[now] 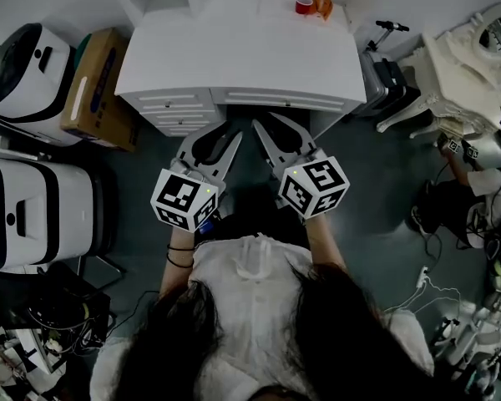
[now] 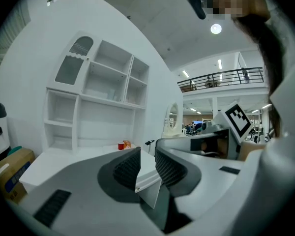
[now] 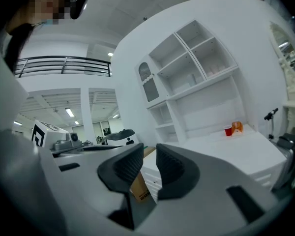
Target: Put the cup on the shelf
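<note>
A small red cup point(image 1: 304, 5) stands at the far right corner of the white desk point(image 1: 234, 53), next to an orange object point(image 1: 321, 5). It also shows far off as the cup point(image 2: 121, 145) in the left gripper view and the cup point(image 3: 228, 131) in the right gripper view. The white shelf unit point(image 2: 105, 90) rises at the back of the desk; the same shelf point(image 3: 196, 68) has bare compartments. My left gripper point(image 1: 231, 134) and right gripper point(image 1: 263, 125) hover side by side off the desk's front edge, both shut with nothing between their pads, far from the cup.
Drawers point(image 1: 179, 107) sit under the desk's front left. A cardboard box point(image 1: 100, 86) and two white machines point(image 1: 33, 207) stand at the left. A black case point(image 1: 388, 78) and white ornate furniture point(image 1: 468, 57) crowd the right, with cables on the floor.
</note>
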The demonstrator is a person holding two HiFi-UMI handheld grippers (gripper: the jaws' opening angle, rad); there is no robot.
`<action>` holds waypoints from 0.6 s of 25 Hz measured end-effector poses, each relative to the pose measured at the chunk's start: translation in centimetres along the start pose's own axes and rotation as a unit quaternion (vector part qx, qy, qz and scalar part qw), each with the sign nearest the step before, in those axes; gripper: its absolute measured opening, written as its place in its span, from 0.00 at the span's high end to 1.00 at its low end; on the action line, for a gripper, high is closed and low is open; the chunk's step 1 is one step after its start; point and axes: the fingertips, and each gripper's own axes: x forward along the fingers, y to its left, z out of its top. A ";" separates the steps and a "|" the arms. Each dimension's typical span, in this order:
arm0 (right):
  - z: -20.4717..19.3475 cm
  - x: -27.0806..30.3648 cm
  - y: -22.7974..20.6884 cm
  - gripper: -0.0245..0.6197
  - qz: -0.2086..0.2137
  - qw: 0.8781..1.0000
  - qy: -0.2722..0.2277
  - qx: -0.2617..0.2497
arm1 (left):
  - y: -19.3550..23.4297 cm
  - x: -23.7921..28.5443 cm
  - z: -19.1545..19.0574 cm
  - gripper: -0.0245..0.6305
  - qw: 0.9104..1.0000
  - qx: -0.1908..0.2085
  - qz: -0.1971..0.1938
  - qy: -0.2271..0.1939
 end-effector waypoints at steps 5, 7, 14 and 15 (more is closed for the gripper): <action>0.2 -0.9 0.7 0.83 -0.006 1.000 0.000 -0.010 | -0.9 -0.2 0.5 0.83 1.000 0.001 -0.010 -0.010; 0.2 -1.1 0.7 0.83 -0.004 1.000 0.001 -0.014 | -1.2 -0.2 0.5 0.83 1.000 0.001 -0.010 -0.012; 1.0 -1.8 0.5 0.83 0.001 1.000 0.002 -0.026 | -2.2 0.2 1.3 0.83 1.000 0.003 -0.007 -0.018; 1.1 -2.0 0.5 0.84 0.002 1.000 0.003 -0.027 | -2.3 0.2 1.5 0.83 1.000 0.004 -0.006 -0.019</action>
